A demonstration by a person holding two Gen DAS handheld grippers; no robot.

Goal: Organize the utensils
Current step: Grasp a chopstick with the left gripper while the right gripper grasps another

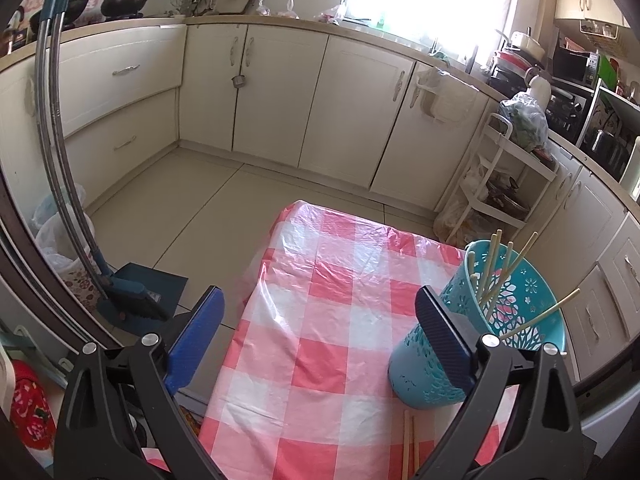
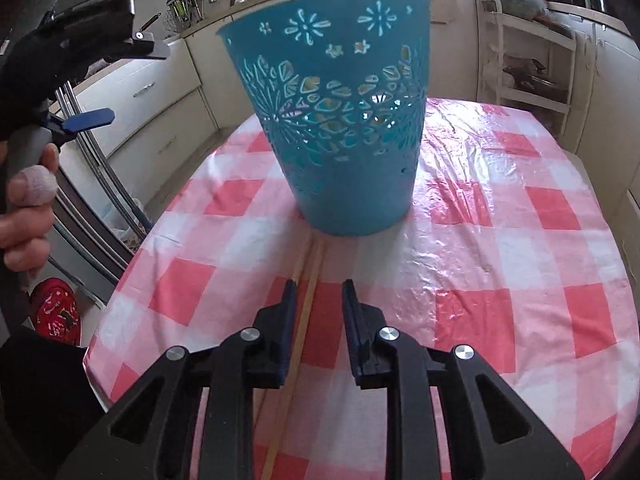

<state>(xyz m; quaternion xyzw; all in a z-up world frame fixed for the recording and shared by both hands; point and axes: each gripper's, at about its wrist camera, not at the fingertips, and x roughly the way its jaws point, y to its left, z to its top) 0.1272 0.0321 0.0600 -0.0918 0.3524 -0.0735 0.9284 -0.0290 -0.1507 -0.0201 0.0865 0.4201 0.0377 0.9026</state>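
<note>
A teal cut-out basket (image 2: 340,120) stands upright on the red-and-white checked table (image 2: 500,280). In the left wrist view the basket (image 1: 516,300) holds several wooden chopsticks (image 1: 494,264) that lean out of its top. Two more chopsticks (image 2: 309,296) lie side by side on the cloth just in front of the basket. My right gripper (image 2: 320,300) hangs low over them, jaws a little apart. One stick runs between the pads without being pressed; the other passes under the left finger (image 2: 289,312). My left gripper (image 1: 320,316) stands wide open and empty to the left of the basket, above the table.
A person's hand (image 2: 28,192) grips the left gripper's handle at the table's left edge. A broom and dustpan (image 1: 132,292) and bin bags (image 1: 60,240) are on the floor to the left. A white trolley rack (image 1: 504,184) stands behind the table, along cream cabinets (image 1: 280,92).
</note>
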